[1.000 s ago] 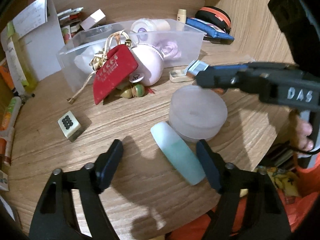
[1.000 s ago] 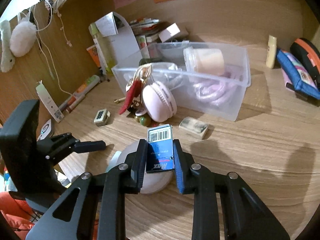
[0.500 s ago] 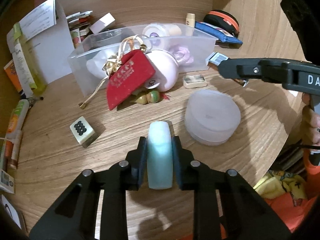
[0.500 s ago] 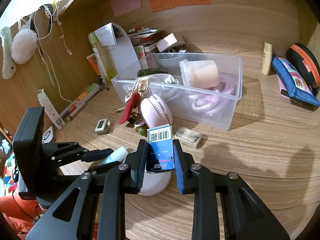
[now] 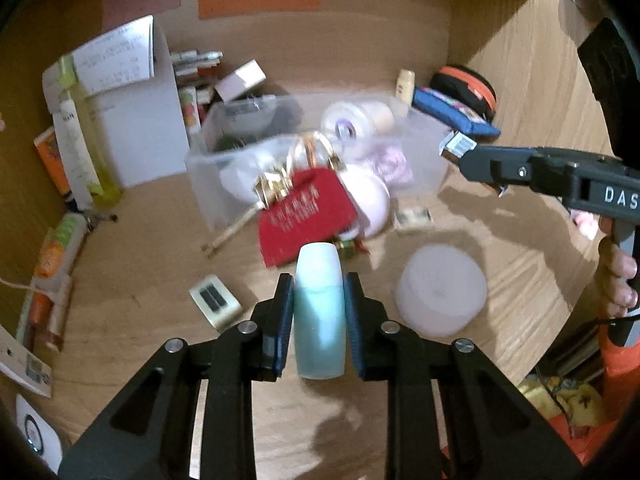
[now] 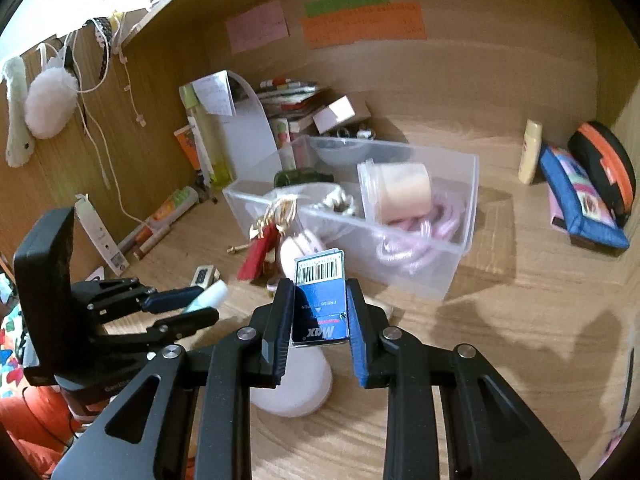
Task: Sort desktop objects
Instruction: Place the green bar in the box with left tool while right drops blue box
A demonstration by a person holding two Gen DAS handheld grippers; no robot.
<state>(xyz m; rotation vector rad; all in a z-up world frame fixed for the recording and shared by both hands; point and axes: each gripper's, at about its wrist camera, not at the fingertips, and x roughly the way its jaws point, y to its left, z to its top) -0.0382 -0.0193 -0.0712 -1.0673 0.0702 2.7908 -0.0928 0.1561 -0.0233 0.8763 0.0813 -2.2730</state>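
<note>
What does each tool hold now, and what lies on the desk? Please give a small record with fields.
left tool: shut on pale teal tube
right tool: shut on blue Max box
clear bin: holds lidded cup, pink cable
desk: round white container, red pouch, mahjong tile

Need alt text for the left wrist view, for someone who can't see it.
The left gripper is shut on a pale turquoise oblong bottle above a cluttered wooden desk. Beyond it, a red fabric charm lies against a clear plastic bin; a frosted round container sits right.
</note>
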